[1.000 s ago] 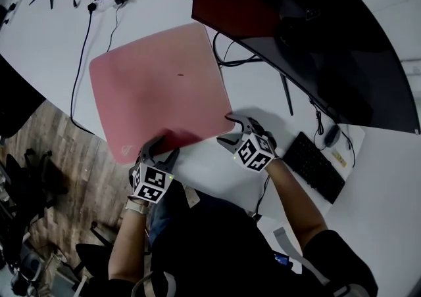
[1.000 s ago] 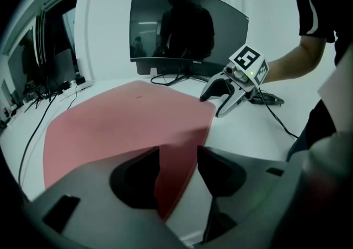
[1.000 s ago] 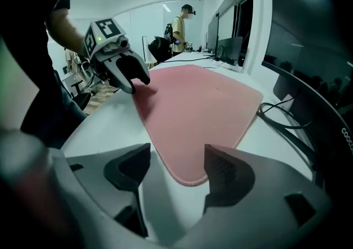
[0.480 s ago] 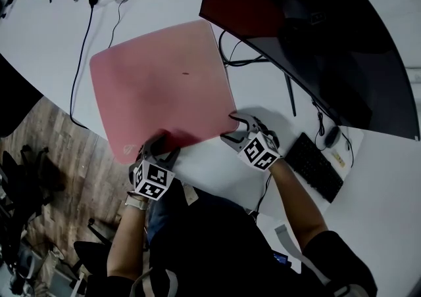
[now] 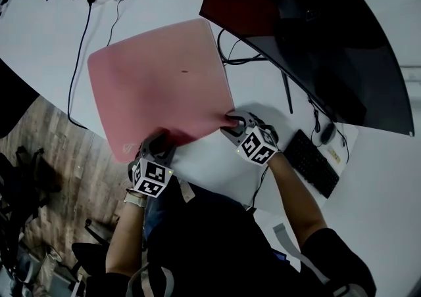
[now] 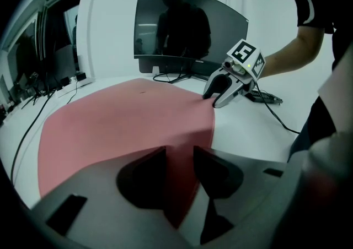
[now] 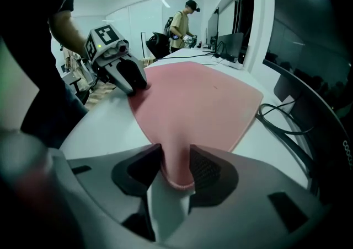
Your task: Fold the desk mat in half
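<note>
Pink desk mat [image 5: 161, 82] lies flat on the white tabletop [image 5: 46, 33], turned at an angle. Its far corner sits by the monitor [image 5: 309, 33] and its near edge is close to the tabletop's front edge, right in front of the person.

The mat looks thin, soft and light (the corner bunches up in the right gripper view). It should bend easily and won't hold shape, so expect sag in the middle when lifted. The underside is probably grippy and may drag on the tabletop if pulled instead of raised.

The best hold is the two near corners, one per gripper, which is where they already are.

Left gripper [image 5: 160, 141] is on the near-left part of the edge. Its jaws have just been closing, and the mat fills the gap between them, so they are clamped on it. Right gripper [image 5: 231, 123] is at the near-right corner. Its jaws have also just been closing, and they pinch the rounded corner tight.

Both grippers tilt steeply down at the tabletop with marker cubes facing up. Forearms reach out from the body, the left fairly straight and the right angled in from the keyboard [image 5: 314, 164] side.

Fold not started. The next step calls for lifting both corners together and carrying them over to the far edge (watch the cables [image 5: 227, 52] under the monitor).
</note>
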### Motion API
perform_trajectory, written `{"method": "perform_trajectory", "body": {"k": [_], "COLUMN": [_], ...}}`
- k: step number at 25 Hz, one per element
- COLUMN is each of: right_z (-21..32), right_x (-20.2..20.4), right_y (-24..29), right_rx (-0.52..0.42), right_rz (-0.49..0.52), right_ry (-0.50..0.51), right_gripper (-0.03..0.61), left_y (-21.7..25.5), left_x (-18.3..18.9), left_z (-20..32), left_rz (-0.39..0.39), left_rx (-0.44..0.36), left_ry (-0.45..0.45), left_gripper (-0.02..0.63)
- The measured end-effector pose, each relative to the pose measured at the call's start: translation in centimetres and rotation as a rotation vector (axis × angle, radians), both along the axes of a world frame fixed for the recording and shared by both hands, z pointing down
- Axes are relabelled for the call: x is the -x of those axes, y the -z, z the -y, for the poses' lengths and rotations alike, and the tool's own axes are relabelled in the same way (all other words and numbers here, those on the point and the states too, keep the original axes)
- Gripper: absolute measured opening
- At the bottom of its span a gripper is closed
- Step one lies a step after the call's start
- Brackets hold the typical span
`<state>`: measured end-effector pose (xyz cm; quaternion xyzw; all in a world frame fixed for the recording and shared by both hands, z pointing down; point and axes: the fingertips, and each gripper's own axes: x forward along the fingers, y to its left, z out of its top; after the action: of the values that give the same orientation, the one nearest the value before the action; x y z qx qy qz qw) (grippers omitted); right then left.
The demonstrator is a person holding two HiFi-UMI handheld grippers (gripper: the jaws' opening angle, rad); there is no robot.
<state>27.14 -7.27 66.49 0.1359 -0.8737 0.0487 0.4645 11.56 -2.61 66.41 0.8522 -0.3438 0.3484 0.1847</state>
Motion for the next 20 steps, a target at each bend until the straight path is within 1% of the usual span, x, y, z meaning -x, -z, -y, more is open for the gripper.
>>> {"method": "perform_trajectory", "body": {"k": [4,7,13,20], "right_z": [0.0,0.2,1.2,2.6], "right_x": [0.3,0.6,2.1,3.8], "right_y": [0.7,1.9,4.9,7.3], "right_rx": [-0.037,-0.081,-0.14,-0.179], "right_rz": [-0.039,-0.047,-0.056,-0.076], "right_ry": [0.016,-0.002,-0.023,-0.039], "right_gripper": [0.148,0.122,0.078,0.063], "left_y": [0.0,0.1,1.4,2.7], "left_x": [-0.3,-0.6,0.3,2.6], "left_z": [-0.4,-0.9,-1.0,-0.9], "left_rz": [-0.011,-0.017,-0.084,-0.093], "left_rx": [0.017,0.018,0.029,0.021], "left_ry": [-0.034,-0.07,-0.027,-0.018], "left_gripper": [0.163,0.201,0.221,0.224]}}
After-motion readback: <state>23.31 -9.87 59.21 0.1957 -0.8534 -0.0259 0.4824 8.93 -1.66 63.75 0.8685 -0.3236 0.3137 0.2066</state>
